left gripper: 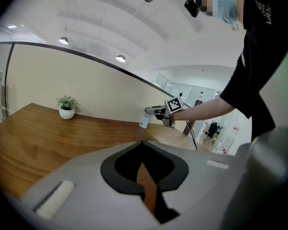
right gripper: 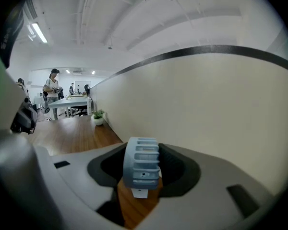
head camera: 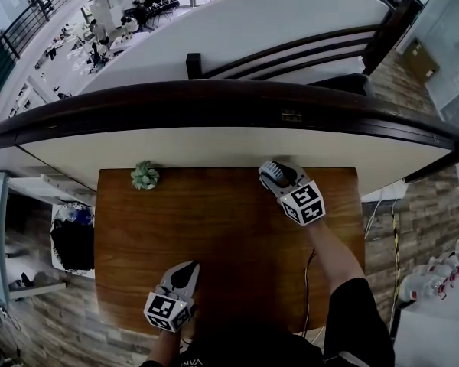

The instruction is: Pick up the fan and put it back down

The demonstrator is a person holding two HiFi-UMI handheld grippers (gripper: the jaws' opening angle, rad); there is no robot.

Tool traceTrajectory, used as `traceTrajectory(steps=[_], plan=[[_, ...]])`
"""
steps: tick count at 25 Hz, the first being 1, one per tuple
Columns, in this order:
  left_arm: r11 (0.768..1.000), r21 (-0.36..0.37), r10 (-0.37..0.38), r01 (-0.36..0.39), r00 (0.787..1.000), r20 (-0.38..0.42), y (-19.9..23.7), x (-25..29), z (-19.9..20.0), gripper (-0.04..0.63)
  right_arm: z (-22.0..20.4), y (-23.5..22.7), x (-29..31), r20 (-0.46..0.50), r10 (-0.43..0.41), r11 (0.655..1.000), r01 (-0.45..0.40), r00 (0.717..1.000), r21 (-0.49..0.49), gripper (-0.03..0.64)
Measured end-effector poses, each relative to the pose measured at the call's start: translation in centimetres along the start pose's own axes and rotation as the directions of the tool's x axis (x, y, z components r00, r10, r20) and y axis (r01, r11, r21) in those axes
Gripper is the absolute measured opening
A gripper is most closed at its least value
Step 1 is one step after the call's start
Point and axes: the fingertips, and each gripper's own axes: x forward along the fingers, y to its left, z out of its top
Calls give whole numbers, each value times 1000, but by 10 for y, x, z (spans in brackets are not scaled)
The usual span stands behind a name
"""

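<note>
Clamps right gripper (head camera: 278, 176) jaws on fan (right gripper: 141, 162) at far edge of table (head camera: 229, 235) by wall (right gripper: 221, 104), holds left gripper (head camera: 190, 267) jaws together, empty, over near edge.

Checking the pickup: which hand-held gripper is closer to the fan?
Right. The right hand-held gripper grips the fan between its jaws; the left hand-held gripper sits shut at the table's near edge.

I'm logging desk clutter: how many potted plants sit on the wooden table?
1. The potted plant stands at the table's far left corner, beside the cream wall; none seems hidden.
</note>
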Motion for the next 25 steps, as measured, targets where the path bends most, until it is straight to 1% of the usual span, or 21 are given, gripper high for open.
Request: traceTrajectory(steps=[3, 7, 15, 17, 22, 25], plan=[[1000, -5, -7, 7, 1000, -7, -3, 2, -1, 12, -1, -1, 0, -4, 3, 1000, -3, 1000, 3, 189], [1000, 5, -18, 18, 1000, -6, -8, 3, -1, 11, 0, -6, -2, -1, -14, 999, 14, 1000, 30, 190], [1000, 3, -15, 15, 1000, 1, -18, 3, 4, 11, 8, -8, -15, 19, -33, 999, 32, 999, 42, 204], [1000, 12, -20, 20, 1000, 8, -22, 3, 5, 11, 9, -9, -22, 30, -53, 997, 51, 998, 54, 204], [998, 41, -39, 38, 999, 19, -36, 4, 9, 11, 16, -9, -52, 62, -127, 985, 119, 990, 122, 204], [997, 59, -47, 45, 998, 30, -45, 3, 12, 11, 22, 0, -72, 88, -145, 981, 132, 985, 144, 204]])
